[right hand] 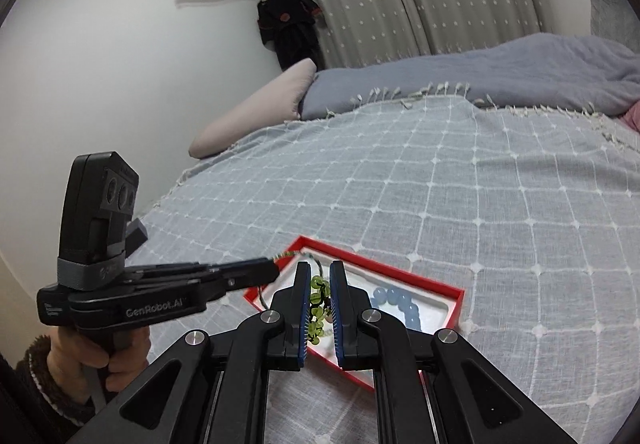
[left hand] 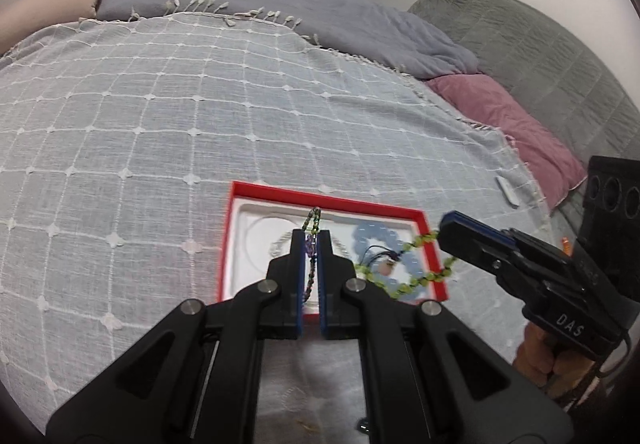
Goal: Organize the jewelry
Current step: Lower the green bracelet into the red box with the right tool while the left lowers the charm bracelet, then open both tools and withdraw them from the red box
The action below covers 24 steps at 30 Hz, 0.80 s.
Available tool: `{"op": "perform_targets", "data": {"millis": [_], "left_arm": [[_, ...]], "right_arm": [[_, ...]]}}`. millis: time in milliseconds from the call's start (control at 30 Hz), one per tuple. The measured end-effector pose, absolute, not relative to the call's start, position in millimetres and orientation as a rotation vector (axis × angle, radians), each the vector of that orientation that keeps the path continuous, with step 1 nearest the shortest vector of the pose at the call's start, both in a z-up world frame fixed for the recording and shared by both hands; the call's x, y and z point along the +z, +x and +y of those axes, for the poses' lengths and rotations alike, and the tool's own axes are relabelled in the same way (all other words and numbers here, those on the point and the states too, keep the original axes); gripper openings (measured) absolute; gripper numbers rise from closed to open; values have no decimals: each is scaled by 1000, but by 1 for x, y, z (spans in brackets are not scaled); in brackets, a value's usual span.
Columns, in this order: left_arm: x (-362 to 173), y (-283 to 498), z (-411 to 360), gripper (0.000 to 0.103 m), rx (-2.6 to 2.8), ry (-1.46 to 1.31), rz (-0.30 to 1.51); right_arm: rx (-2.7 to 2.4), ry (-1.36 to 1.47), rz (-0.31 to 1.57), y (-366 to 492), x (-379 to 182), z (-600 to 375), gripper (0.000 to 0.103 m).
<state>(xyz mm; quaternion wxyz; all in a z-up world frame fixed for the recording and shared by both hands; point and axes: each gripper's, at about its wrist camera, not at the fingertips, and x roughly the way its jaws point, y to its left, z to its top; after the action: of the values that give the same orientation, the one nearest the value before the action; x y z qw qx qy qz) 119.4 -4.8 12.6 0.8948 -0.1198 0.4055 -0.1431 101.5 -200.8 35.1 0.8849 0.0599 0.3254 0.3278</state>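
Note:
A red box (left hand: 326, 201) with a white moulded insert lies on the bed throw. A pale blue bead bracelet (left hand: 400, 244) rests in its right half. My left gripper (left hand: 311, 240) hovers over the box, shut on a thin dark multicoloured bead strand (left hand: 310, 276) that loops out past the fingertips. My right gripper (left hand: 442, 230) comes in from the right, shut on a green bead strand (left hand: 420, 242) that hangs down across the box's right side. In the right wrist view the green beads (right hand: 318, 296) sit between my right gripper's (right hand: 320, 268) pads, with the left gripper (right hand: 274, 270) to its left over the red box (right hand: 400, 273).
The grey throw with a white grid (left hand: 160, 124) covers the bed all round the box. A small white object (left hand: 507, 191) lies to the right of the box. A pink pillow (left hand: 500, 124), a blue-grey blanket (left hand: 320, 12) and a beige pillow (right hand: 256, 112) line the far side.

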Motion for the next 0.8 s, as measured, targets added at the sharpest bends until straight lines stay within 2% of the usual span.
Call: {"op": "perform_targets", "data": {"millis": [467, 533, 600, 633, 667, 700, 733, 767, 800], "left_arm": [[7, 125, -11, 7, -230, -123, 805], [10, 121, -14, 14, -234, -94, 795], [13, 116, -17, 35, -231, -57, 786], [15, 114, -18, 41, -228, -42, 782], [16, 111, -19, 48, -221, -26, 777], [16, 110, -18, 50, -217, -24, 778], [16, 108, -17, 50, -215, -28, 784], [15, 107, -16, 51, -214, -37, 792], [15, 106, -16, 56, -212, -43, 798]], "right_arm": [[511, 18, 749, 116, 9, -213, 11], [502, 17, 759, 114, 9, -214, 14], [497, 10, 767, 111, 10, -216, 17], [493, 2, 766, 111, 11, -216, 21], [488, -8, 763, 108, 12, -217, 31], [482, -14, 759, 107, 13, -218, 39], [477, -14, 753, 106, 14, -219, 59], [474, -10, 736, 103, 16, -221, 64], [474, -11, 721, 101, 19, -221, 64]]}}
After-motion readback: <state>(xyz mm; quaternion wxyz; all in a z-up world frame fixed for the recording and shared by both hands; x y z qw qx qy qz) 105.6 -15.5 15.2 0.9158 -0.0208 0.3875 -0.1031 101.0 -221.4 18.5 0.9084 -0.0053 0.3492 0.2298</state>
